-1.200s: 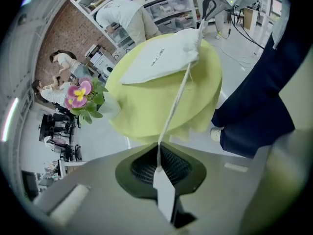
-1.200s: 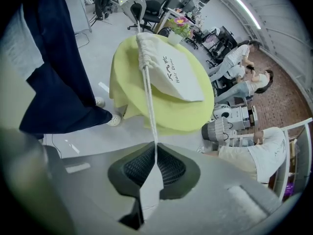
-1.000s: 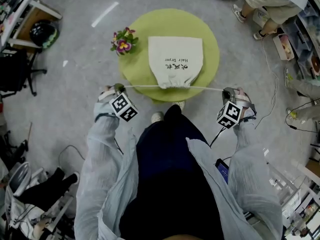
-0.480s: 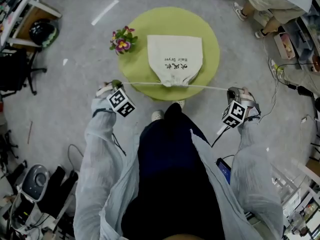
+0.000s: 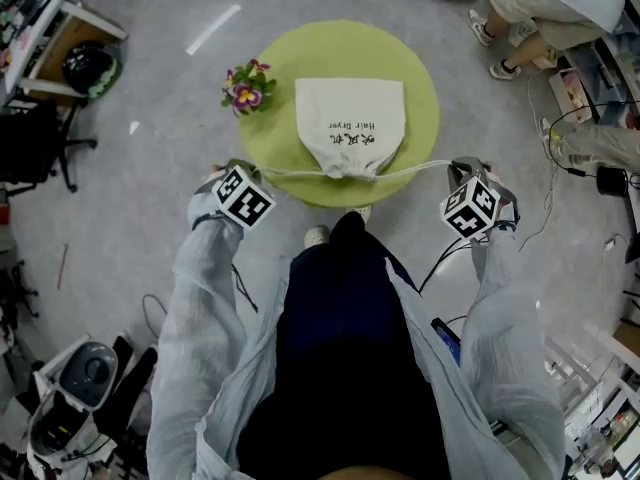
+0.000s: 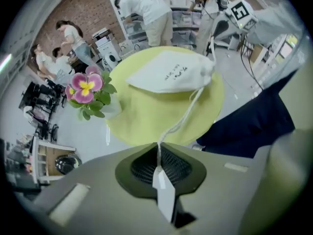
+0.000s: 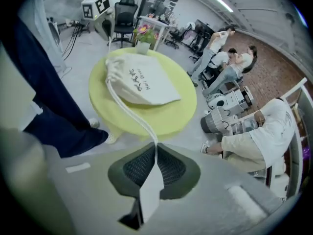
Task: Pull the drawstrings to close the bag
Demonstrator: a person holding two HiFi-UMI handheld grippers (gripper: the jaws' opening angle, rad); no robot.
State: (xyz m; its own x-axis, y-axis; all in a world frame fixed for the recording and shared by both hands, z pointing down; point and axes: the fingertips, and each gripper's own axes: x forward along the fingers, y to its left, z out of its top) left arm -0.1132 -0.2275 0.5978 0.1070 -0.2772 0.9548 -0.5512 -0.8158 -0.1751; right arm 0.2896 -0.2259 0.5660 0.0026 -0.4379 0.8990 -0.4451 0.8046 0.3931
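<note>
A cream drawstring bag (image 5: 350, 118) with dark print lies on the round lime-green table (image 5: 285, 148). Its gathered mouth (image 5: 350, 168) faces the person. A white cord (image 5: 295, 172) runs from the mouth to my left gripper (image 5: 232, 170), which is shut on its end. The other cord (image 5: 412, 170) runs to my right gripper (image 5: 456, 166), also shut on it. In the left gripper view the cord (image 6: 182, 119) leads from the bag (image 6: 168, 72) into the closed gripper (image 6: 158, 148). The right gripper view shows the same: cord (image 7: 128, 112), bag (image 7: 142, 80), gripper (image 7: 155, 150).
A small pot of pink and yellow flowers (image 5: 247, 84) stands at the table's left edge. The person's shoes (image 5: 316, 235) sit by the table's near edge. A seated person (image 5: 545, 13) is at the top right, cables (image 5: 560, 183) cross the right floor, and a black chair (image 5: 35, 148) stands left.
Both grippers have moved toward the table and rolled, still holding the cords. The cords, straight and taut before, now bend slightly. The bag has stayed in place.
</note>
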